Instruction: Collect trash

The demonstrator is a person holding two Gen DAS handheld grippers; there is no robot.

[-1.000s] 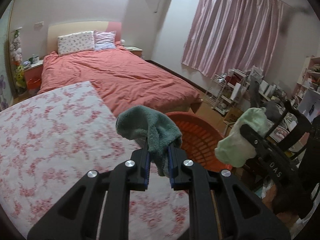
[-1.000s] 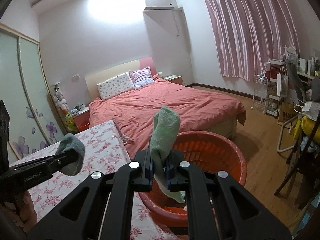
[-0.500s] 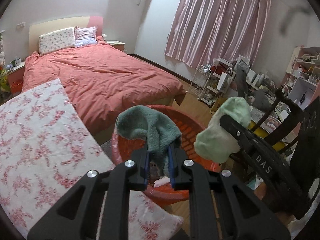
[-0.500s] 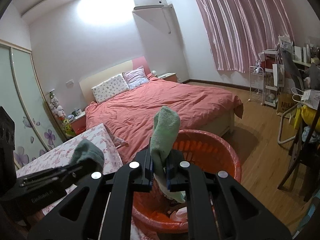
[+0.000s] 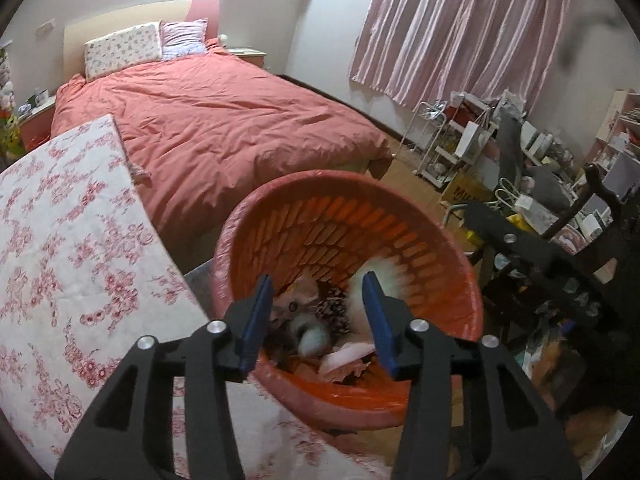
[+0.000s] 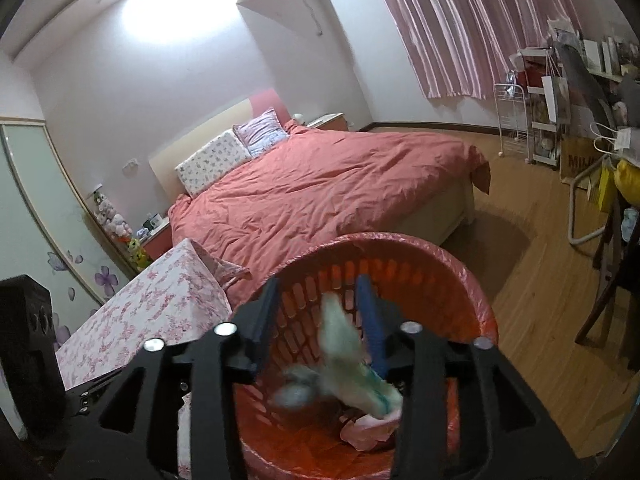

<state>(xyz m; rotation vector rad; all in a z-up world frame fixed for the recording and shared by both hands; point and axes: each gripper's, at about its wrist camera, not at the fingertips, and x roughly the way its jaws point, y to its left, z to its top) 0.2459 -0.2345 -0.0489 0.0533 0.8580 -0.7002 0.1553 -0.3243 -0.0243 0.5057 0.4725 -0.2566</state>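
Note:
An orange slatted basket (image 5: 400, 200) (image 6: 404, 240) stands beside the floral table, holding crumpled paper and wrappers. My left gripper (image 5: 318, 320) hangs over it, its jaws opening; the dark green sock (image 5: 312, 338) is a blur dropping among the trash below them. My right gripper (image 6: 316, 320) is also above the basket with its jaws opening. The pale green sock (image 6: 344, 344) falls as a blur between its blue pads, free of their grip. The dark green sock (image 6: 294, 392) shows lower down. In the left wrist view the right gripper's black body (image 5: 520, 248) sits at the right.
A table with a floral cloth (image 5: 60, 240) lies left of the basket. Behind is a bed with a coral duvet (image 5: 220, 120). A cluttered rack and shelves (image 5: 460, 140), a dark chair (image 6: 616, 280) and wood floor (image 6: 540, 280) lie to the right, below pink curtains.
Both grippers moved forward and down over the basket, then opened. The dark green sock left the left jaws and the pale green sock left the right jaws; both are falling in.

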